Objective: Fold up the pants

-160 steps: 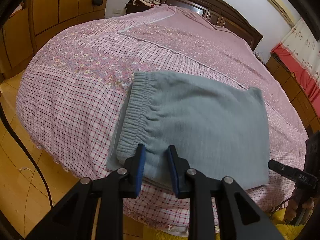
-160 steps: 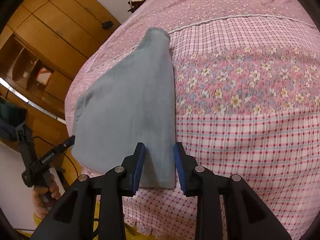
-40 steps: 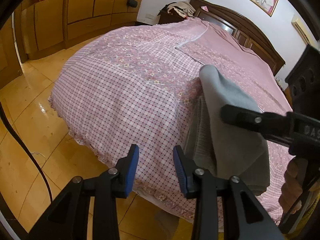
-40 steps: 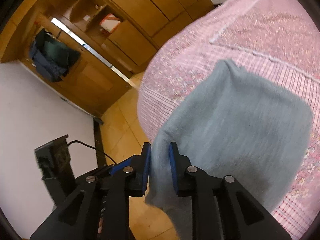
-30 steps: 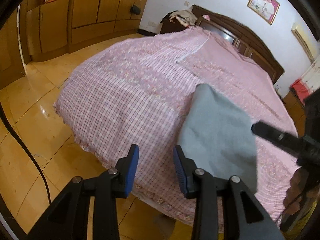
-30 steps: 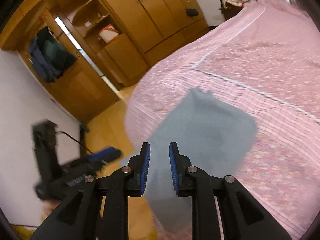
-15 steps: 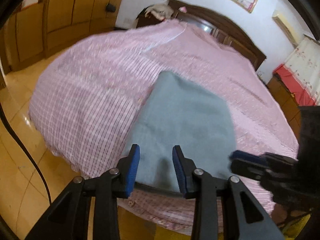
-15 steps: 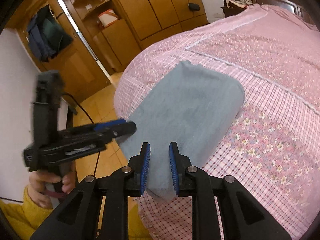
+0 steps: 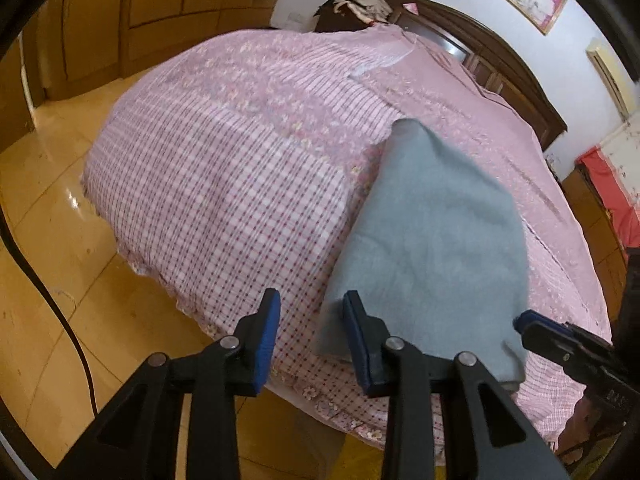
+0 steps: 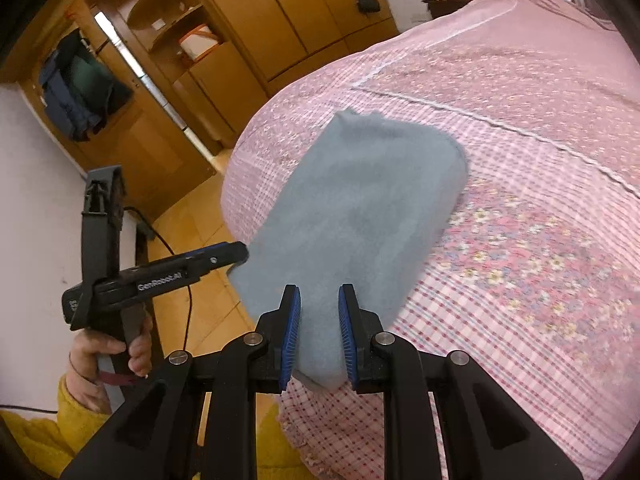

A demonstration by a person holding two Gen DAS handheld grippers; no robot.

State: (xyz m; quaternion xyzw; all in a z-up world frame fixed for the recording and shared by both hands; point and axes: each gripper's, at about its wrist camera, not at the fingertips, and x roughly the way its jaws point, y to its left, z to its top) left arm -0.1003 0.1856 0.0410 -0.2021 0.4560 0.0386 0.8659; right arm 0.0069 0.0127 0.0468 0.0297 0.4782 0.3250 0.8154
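The grey-blue pants (image 9: 432, 236) lie folded into a compact block near the foot edge of the pink bed (image 9: 224, 184). They also show in the right wrist view (image 10: 360, 216). My left gripper (image 9: 312, 336) is open and empty, just left of the pants' near corner. My right gripper (image 10: 318, 336) is open, its blue pads on either side of the pants' near end without pinching it. The left gripper shows in the right wrist view (image 10: 236, 254), beside the pants' edge. The right gripper's tip shows at the right of the left wrist view (image 9: 528, 322).
The bed has a pink checked and flowered cover (image 10: 520, 240) and a dark wooden headboard (image 9: 480, 44). Wooden wardrobes (image 10: 248, 20) stand along the wall. Yellow tiled floor (image 9: 48, 248) lies left of the bed, with a black cable (image 9: 52, 304) across it.
The right gripper laid the folded pants down flat on the bed and its jaws widened. The left gripper shifted left, off the pants' edge.
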